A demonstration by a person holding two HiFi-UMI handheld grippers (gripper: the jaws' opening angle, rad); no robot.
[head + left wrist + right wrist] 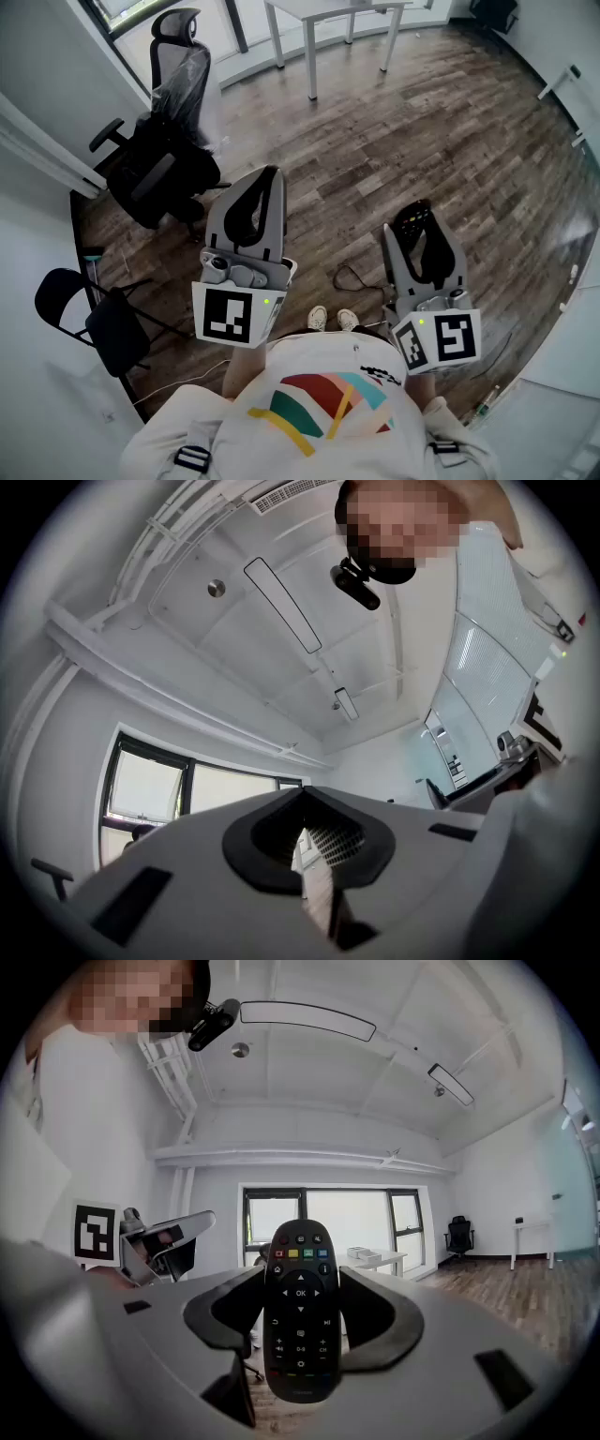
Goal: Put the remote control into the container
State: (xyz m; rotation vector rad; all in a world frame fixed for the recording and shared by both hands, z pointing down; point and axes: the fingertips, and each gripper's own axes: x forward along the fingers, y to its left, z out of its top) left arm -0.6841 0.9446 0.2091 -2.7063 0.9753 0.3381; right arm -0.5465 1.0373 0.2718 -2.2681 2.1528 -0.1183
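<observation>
Remote control (300, 1312) stands on end in the right hand-held gripper (300, 1276), buttons facing that gripper's camera. Its lower end sits down in the throat of the jaws and its rounded top rises above their tips. The two dark pads press on its long edges, one on each side, so the jaws are held fairly wide and are pinching it. In the head view the same remote control (412, 223) shows as a dark slab between the grey jaws of the right hand-held gripper (419, 246).

Both tools are held up just in front of the person's white shirt (319, 403), jaws pointing forward and away from it, with the marker cubes nearest the shirt. The right one is in front of the shirt's right side. The left hand-held gripper (255, 202) is in front of the shirt's left side and reaches a little farther out. The two are apart and roughly parallel.

In its own view the left hand-held gripper (305, 803) is tipped up toward the ceiling. Its jaws are pressed together at the tips, with nothing between them, and only a narrow slit shows lower down.

Ahead of the shirt is a wooden floor (450, 141), with the person's shoes (333, 319) and a loose cable (352, 277) on it. A black office chair (173, 84) stands farther out to the left.
</observation>
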